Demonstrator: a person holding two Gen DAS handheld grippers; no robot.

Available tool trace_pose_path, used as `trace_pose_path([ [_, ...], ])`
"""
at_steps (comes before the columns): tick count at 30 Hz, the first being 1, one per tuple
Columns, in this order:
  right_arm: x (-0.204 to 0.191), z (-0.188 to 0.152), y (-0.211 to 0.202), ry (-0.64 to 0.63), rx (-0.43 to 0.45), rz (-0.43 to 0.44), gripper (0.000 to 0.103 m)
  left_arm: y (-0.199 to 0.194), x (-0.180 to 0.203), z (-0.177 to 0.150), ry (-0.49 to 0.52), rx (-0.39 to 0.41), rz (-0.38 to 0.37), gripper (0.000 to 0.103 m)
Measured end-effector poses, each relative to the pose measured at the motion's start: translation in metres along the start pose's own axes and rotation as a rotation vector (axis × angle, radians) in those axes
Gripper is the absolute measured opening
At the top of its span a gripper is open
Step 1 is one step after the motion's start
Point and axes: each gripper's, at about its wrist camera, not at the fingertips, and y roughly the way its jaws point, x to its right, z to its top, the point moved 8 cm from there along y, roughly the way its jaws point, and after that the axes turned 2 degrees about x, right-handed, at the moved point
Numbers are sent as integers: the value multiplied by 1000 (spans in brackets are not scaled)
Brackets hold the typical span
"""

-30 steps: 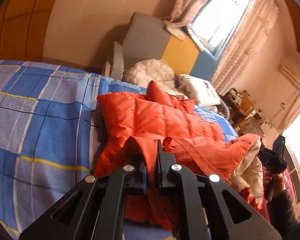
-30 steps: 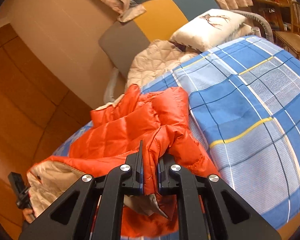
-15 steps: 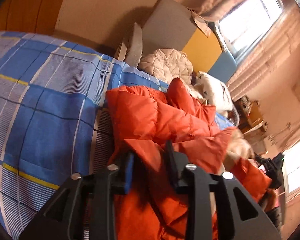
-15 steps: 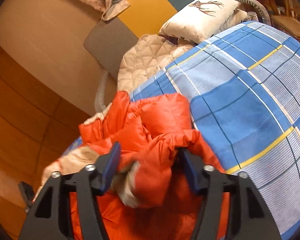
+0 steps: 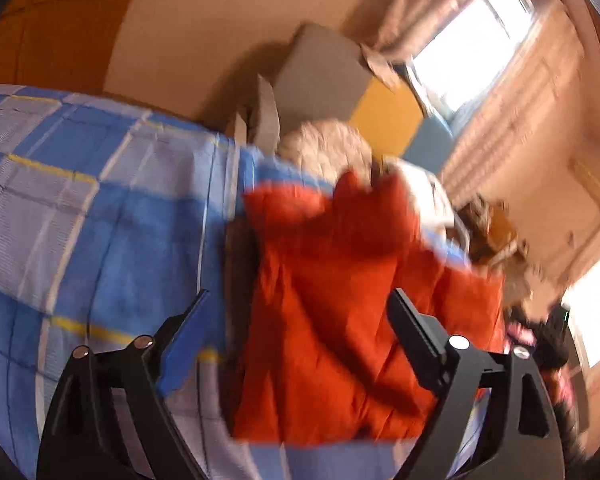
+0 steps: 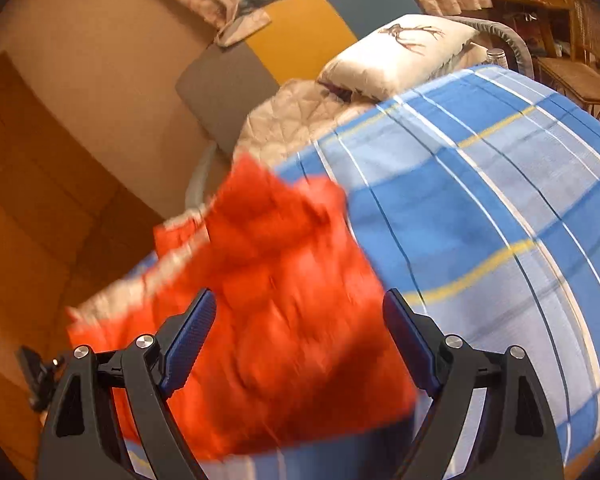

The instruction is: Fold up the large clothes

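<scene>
An orange puffer jacket (image 5: 340,300) with a beige lining lies folded on a bed with a blue checked sheet (image 5: 80,220). My left gripper (image 5: 300,320) hovers over its near edge, jaws opening wide, the pads clear of the fabric. In the right wrist view the same jacket (image 6: 268,312) lies blurred below my right gripper (image 6: 300,324), whose jaws are also opening and press on nothing. The other gripper (image 6: 36,372) shows at that view's left edge.
A beige quilt (image 6: 300,116) and a white pillow (image 6: 404,52) lie at the head of the bed, against a grey, yellow and blue headboard (image 6: 300,36). Curtained windows (image 5: 472,40) are behind. Wicker furniture (image 6: 572,72) stands at the far right. The blue checked sheet (image 6: 500,220) spreads right of the jacket.
Both grippers were shut on folds of the orange jacket; both have let go and opened wide. The jacket has dropped flat onto the sheet.
</scene>
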Motion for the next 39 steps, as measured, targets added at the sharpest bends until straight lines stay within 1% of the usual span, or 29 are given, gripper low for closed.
trace_pose_path([
  [2, 6, -14, 2, -21, -16, -21, 85, 13, -1, -25, 6, -61, -23, 79],
  [3, 10, -22, 5, -28, -34, -36, 85, 20, -1, -34, 5, -90, -26, 69],
  [4, 13, -26, 7, -29, -44, -41, 85, 28, 0, -44, 8, -122, -37, 55],
  [5, 15, -30, 11, -32, -52, -47, 84, 34, 4, -50, 11, -136, -50, 47],
  [6, 15, -32, 12, -35, -54, -46, 71, 37, 7, -52, 14, -137, -52, 36],
  [7, 13, -34, 14, -40, -62, -36, 63, 37, 10, -52, 10, -128, -61, 24],
  [8, 12, -35, 15, -36, -72, -29, 54, 34, 12, -50, 5, -113, -68, 19],
  [9, 11, -34, 15, -37, -71, -27, 43, 33, 13, -48, 6, -102, -65, 12],
  [10, 9, -34, 14, -45, -69, -26, 37, 28, 15, -45, 14, -88, -61, 8],
  [11, 7, -33, 11, -50, -66, -25, 28, 21, 18, -41, 22, -71, -64, 7],
  [12, 2, -31, 6, -55, -57, -20, 22, 13, 21, -38, 30, -57, -66, 6],
  [13, -2, -29, 1, -61, -45, -15, 20, 8, 23, -36, 37, -47, -68, 5],
  [15, -12, -25, -14, -73, -21, -5, 16, -11, 30, -30, 49, -16, -81, 4],
  [19, -37, -20, -48, -132, 17, 22, 14, -48, 39, -31, 62, 34, -104, 4],
  [22, -47, -23, -72, -168, 29, 29, 14, -82, 45, -40, 76, 57, -113, 4],
  [25, -46, -37, -99, -168, 25, 38, 14, -110, 47, -63, 75, 47, -116, 4],
  [27, -36, -55, -112, -165, 4, 22, 14, -121, 43, -85, 80, 20, -96, 5],
  [29, -20, -75, -111, -148, -43, -16, 14, -120, 40, -105, 93, -21, -63, 6],
  [31, -7, -92, -104, -145, -80, -58, 17, -111, 32, -116, 104, -38, 9, 21],
  [32, 1, -98, -99, -137, -96, -76, 21, -109, 28, -118, 104, -40, 22, 26],
  [33, 5, -100, -97, -133, -96, -94, 32, -109, 23, -115, 96, -24, 54, 40],
  [34, 8, -99, -96, -137, -87, -120, 39, -109, 21, -111, 101, -10, 75, 50],
  [36, 7, -92, -97, -186, -51, -178, 64, -112, 23, -99, 128, 23, 85, 56],
  [37, 4, -87, -99, -217, -26, -205, 70, -112, 25, -93, 151, 33, 95, 61],
  [38, -1, -82, -100, -247, 1, -221, 75, -112, 27, -89, 171, 38, 101, 63],
  [39, -8, -75, -101, -283, 31, -229, 77, -110, 31, -83, 205, 45, 104, 65],
])
